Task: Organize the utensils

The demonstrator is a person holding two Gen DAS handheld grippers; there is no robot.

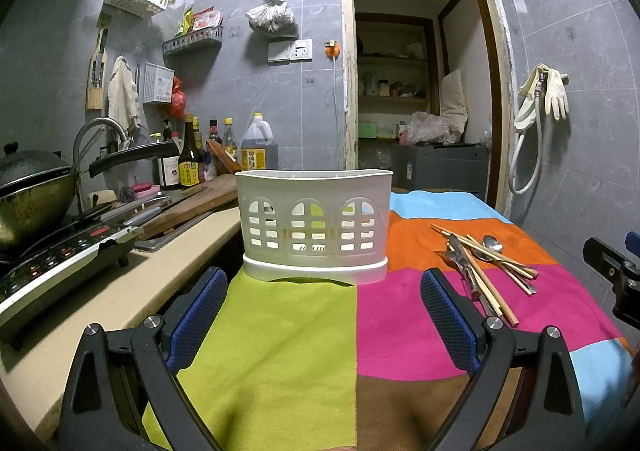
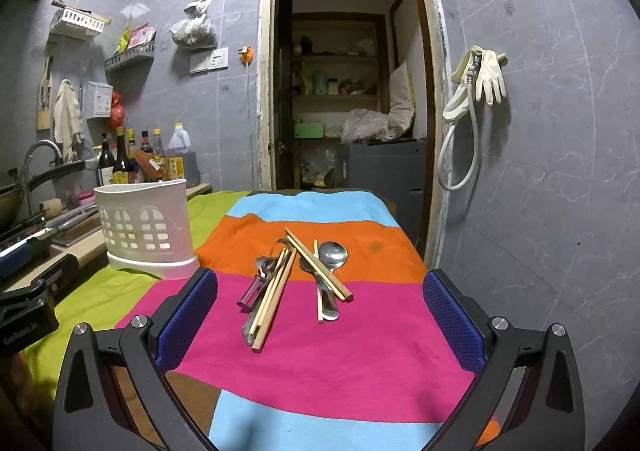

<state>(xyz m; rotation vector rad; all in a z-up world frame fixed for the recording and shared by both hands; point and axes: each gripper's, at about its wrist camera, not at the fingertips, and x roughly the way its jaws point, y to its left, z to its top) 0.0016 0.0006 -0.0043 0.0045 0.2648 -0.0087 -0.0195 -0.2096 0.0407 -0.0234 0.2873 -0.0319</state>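
Observation:
A white slotted utensil holder [image 1: 315, 225] stands upright on the colourful cloth, straight ahead of my left gripper [image 1: 323, 297], which is open and empty a little short of it. The holder also shows in the right wrist view [image 2: 146, 229] at the left. A pile of wooden chopsticks [image 2: 276, 291], metal spoons [image 2: 333, 254] and forks [image 2: 262, 271] lies on the pink and orange stripes, just ahead of my open, empty right gripper [image 2: 320, 299]. The same pile shows in the left wrist view [image 1: 484, 263] to the right.
The table carries a striped cloth [image 2: 360, 351] in green, pink, orange and blue. At the left a counter [image 1: 132, 291] holds an induction hob [image 1: 60, 255], a wok [image 1: 32, 195], a cutting board [image 1: 192, 203] and bottles [image 1: 192, 159]. A doorway [image 2: 348, 91] opens behind the table.

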